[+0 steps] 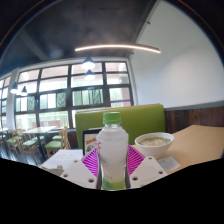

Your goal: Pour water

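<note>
A clear plastic water bottle with a green cap and a green band at its base stands upright between my fingers. My gripper is shut on the bottle, with both magenta pads pressed against its sides. Just beyond my right finger sits a white bowl on the pale table. The bottle's base is hidden by the fingers, so I cannot tell whether it rests on the table.
Behind the table runs a green bench back. Further left are other tables and chairs before large windows. A white wall rises at the right.
</note>
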Available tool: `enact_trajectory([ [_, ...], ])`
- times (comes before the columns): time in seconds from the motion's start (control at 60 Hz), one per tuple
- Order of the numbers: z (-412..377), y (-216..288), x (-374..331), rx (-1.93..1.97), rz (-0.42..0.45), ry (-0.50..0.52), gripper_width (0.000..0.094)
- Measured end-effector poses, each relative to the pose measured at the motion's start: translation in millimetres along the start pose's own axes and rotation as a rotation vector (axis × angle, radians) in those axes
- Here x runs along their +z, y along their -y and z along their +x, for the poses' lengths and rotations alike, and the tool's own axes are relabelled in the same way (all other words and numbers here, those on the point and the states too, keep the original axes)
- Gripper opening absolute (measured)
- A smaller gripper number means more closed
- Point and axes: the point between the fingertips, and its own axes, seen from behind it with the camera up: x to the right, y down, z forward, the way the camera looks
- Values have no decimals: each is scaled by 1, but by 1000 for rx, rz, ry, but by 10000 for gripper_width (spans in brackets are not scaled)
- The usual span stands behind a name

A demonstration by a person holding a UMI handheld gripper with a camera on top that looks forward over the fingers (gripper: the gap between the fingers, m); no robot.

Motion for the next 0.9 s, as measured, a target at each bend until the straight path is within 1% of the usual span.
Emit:
enact_trajectory([
  [0.117,-4,-23,2,-94,-67,2,316],
  [0.133,-3,-36,7,-101,-73,3,316],
  [0.217,-5,-54,2,-99,-120,-13,321],
  [0.25,-4,-47,3,-88,-84,-11,317],
  [0.317,-3,-55,5,-71,-87,-4,316],
  [0.483,-3,-55,4,-83,-80,0,322],
  [0.6,-4,-54,2,-84,-87,9,492],
  [0.617,-5,-54,1,-86,-93,11,509],
  [0.65,-2,-56,-5,-89,-127,-2,583],
  [0.667,-6,-58,-13,-94,-147,-8,629],
  [0.683,-4,-59,-15,-98,-163,-12,700],
  [0.7,-3,-60,-19,-98,-172,-17,795],
  [0.717,-2,-58,-21,-94,-173,-21,851],
  [0.783,5,-44,-33,-63,-155,-49,814],
  [0.9,-10,-20,-85,-54,-140,-44,831],
])
